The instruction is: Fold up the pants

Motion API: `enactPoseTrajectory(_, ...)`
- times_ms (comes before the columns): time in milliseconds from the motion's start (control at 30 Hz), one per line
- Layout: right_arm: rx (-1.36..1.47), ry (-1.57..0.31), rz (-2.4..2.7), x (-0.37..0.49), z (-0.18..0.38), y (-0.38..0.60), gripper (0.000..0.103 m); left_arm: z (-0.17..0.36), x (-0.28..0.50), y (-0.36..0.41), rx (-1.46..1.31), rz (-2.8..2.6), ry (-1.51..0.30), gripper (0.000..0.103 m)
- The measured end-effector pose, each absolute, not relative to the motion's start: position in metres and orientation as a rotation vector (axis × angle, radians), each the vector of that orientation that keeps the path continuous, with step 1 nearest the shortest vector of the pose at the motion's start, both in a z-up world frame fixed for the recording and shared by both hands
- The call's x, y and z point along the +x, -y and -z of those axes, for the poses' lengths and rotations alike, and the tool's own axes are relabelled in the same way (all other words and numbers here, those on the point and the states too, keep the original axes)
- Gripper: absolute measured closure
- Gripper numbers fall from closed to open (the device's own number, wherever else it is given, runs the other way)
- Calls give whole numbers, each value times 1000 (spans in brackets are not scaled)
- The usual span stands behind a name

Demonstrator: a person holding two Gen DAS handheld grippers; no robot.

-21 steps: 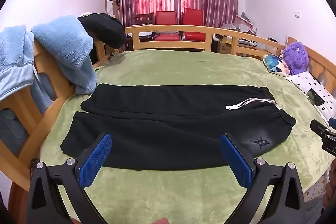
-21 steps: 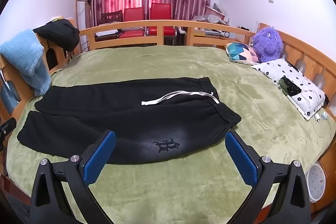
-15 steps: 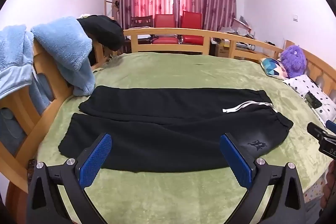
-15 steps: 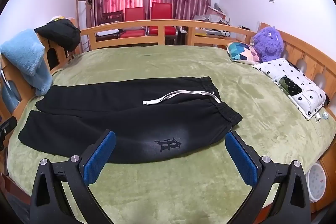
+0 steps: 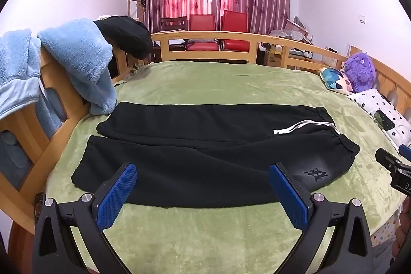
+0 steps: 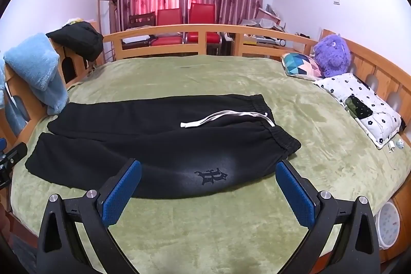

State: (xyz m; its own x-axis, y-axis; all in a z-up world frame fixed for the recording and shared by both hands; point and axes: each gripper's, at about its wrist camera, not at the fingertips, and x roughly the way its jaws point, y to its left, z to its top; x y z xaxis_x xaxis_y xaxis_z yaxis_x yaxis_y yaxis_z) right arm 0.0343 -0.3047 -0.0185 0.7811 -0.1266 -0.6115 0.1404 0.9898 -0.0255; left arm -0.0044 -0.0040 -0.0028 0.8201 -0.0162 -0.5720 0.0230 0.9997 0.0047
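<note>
A blue fleece garment (image 5: 77, 60) is draped over the bed rail at far left, touching the far leg cuff. The black sweatpants (image 5: 205, 145) are laid flat on the green bedspread (image 5: 205, 84), cuffs left, waistband right, unfolded. The left gripper (image 5: 203, 193) and right gripper (image 6: 208, 188) are held above the near edge, fingers spread wide, nothing gripped. The loose white drawstring (image 6: 226, 117) is judged likely to be trapped in a fold; thick fleece may bunch if pinched unevenly.

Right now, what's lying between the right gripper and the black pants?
Only bare green blanket. In the right wrist view the open right gripper hangs just short of the near edge of the black pants, with nothing else on that strip.
</note>
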Motion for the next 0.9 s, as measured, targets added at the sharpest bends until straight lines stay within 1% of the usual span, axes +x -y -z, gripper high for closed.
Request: enactPoseTrajectory(900,29,-651,109,32,17,299,1,2,-8,2,6,19,-607,0)
